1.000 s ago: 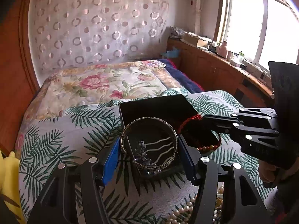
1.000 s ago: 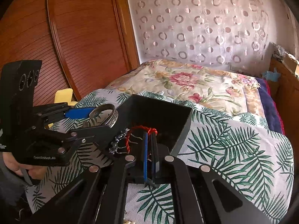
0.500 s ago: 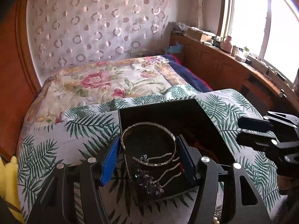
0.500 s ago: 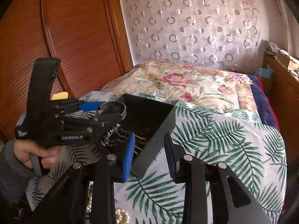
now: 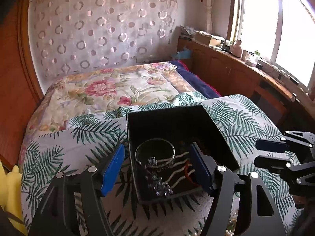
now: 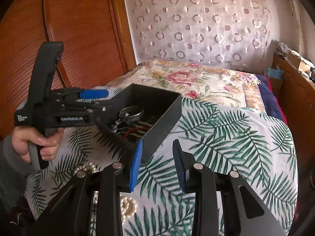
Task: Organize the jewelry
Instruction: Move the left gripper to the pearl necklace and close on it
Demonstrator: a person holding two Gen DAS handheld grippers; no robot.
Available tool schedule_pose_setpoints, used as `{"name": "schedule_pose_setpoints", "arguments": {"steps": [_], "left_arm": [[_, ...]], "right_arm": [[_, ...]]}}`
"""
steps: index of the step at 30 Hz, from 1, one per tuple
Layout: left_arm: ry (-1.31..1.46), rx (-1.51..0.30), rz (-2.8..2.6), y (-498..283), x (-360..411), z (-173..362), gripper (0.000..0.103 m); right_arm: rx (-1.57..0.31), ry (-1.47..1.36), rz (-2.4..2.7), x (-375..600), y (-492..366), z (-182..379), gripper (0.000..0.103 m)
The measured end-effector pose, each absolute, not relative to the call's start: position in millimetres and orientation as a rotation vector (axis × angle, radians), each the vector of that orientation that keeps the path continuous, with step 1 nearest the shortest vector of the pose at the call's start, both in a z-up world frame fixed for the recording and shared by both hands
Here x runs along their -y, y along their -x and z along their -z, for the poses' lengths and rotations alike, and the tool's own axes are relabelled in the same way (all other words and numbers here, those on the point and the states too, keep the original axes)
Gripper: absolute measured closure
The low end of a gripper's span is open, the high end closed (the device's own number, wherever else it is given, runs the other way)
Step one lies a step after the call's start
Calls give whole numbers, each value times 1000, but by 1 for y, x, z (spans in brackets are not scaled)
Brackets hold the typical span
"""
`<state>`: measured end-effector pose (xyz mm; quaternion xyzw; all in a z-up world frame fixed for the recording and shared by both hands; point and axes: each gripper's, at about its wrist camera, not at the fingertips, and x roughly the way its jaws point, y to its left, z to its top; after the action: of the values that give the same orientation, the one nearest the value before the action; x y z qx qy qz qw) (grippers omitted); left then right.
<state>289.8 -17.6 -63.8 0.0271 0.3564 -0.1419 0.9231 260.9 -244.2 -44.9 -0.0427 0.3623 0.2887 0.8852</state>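
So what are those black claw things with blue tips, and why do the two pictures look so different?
They are grabbers, like big tongs. A person holds one in each hand, and each grabber carries a small camera, so each picture looks out along its own two fingers.

One picture is from the left gripper. Its jaws are opening, and the silver bangle lies loose in the black box, together with a sparkly clip and a red bead string.

The other picture is from the right gripper. It is open and holds nothing. There you see the person's hand squeezing the left grabber's handle.

The box sits on a leaf-print cloth. A pearl string lies on the cloth, outside the box.
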Motion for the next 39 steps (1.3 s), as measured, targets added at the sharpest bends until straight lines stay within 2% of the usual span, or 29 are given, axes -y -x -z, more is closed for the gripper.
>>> {"name": "schedule_pose_setpoints", "arguments": {"steps": [10, 20, 21, 22, 25, 29, 30, 31, 39], "left_arm": [[-36, -690, 283, -234, -4, 58, 33], [-41, -763, 301, -191, -13, 90, 34], [-40, -769, 304, -188, -13, 93, 38], [-37, -780, 315, -185, -12, 97, 48], [-27, -822, 349, -179, -10, 108, 57], [-31, -842, 361, -171, -6, 115, 63], [-27, -849, 363, -170, -5, 117, 70], [-25, -859, 364, -170, -4, 118, 73], [-49, -871, 339, -175, 2, 122, 76]], "right_arm": [[-779, 107, -610, 236, -216, 61, 67], [-809, 100, -576, 239, -178, 76, 67], [-808, 103, -571, 240, -175, 77, 67], [-808, 107, -565, 241, -170, 79, 67], [-810, 112, -550, 244, -161, 83, 67], [-820, 121, -529, 248, -150, 87, 67], [-818, 126, -520, 248, -147, 87, 67], [-814, 121, -521, 250, -144, 87, 67], [-819, 105, -524, 256, -130, 92, 67]]}}
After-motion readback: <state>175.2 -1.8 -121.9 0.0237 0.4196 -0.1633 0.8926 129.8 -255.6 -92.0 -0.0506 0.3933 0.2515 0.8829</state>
